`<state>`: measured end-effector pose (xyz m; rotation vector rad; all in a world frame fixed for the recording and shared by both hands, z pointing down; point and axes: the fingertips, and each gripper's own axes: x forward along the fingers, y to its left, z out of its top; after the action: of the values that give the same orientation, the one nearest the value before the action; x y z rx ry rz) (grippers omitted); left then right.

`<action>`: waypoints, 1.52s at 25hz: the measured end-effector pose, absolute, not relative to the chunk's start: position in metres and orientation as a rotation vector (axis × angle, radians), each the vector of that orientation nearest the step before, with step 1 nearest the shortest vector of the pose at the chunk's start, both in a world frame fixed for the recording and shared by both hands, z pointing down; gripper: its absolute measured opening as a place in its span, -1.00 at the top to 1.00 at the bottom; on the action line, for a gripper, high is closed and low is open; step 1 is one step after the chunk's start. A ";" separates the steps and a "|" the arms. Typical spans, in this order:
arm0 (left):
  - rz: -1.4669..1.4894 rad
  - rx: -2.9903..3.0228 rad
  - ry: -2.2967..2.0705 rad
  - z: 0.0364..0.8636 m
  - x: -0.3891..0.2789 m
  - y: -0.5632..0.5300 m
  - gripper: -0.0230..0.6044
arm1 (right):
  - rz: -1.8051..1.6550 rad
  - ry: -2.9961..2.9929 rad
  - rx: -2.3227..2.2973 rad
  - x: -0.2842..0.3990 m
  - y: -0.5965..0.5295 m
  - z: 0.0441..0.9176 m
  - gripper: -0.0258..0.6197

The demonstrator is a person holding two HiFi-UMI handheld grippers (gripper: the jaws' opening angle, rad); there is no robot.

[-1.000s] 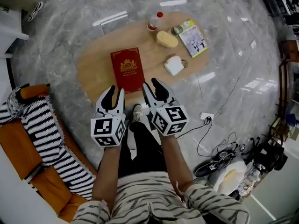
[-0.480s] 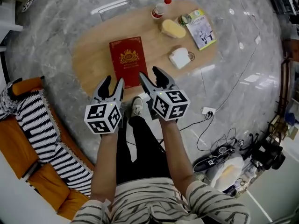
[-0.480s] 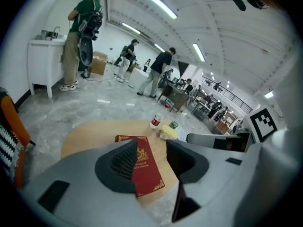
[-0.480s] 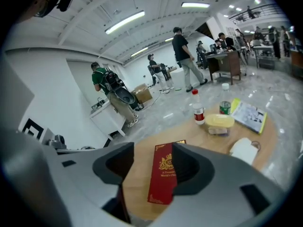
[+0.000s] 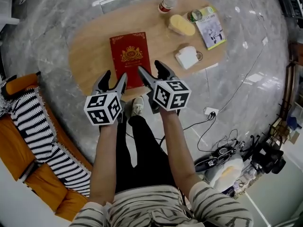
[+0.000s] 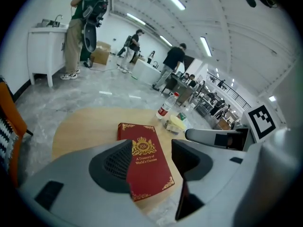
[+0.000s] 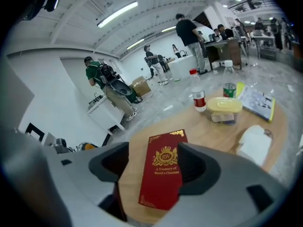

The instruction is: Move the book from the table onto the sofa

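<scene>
Left claw [image 5: 115,77] and right claw [image 5: 149,69], jaws just opened wide and empty, hung over the near end of the book [image 5: 130,58] lying flat on the counter [image 5: 90,56], where a shallow bite on its thin edge risked dropping it short of the sofa [image 5: 19,141].

Our arms reach forward; left hand-held gripper [image 5: 115,78] and right hand-held gripper [image 5: 150,70] tilt downward, jaws just opening, gripping nothing.

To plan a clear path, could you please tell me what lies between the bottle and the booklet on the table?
A yellow-lidded container and a green can lie between the bottle and the booklet, as the head view shows.
</scene>
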<state>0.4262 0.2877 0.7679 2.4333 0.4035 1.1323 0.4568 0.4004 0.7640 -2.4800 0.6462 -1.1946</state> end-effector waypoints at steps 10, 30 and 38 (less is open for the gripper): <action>1.211 2.341 0.378 0.833 0.436 0.280 0.03 | -1.348 0.657 -2.369 0.471 0.402 0.842 -0.17; 1.377 2.200 0.431 0.928 0.439 0.290 -0.09 | -1.522 0.591 -2.255 0.471 0.410 0.929 -0.21; 1.371 2.170 0.425 0.945 0.444 0.292 -0.11 | -1.536 0.619 -2.232 0.472 0.409 0.942 -0.21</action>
<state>0.4444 0.2918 0.9445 2.1700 0.4249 1.3712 0.4716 0.4088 0.9418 -2.2325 0.6189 -1.5363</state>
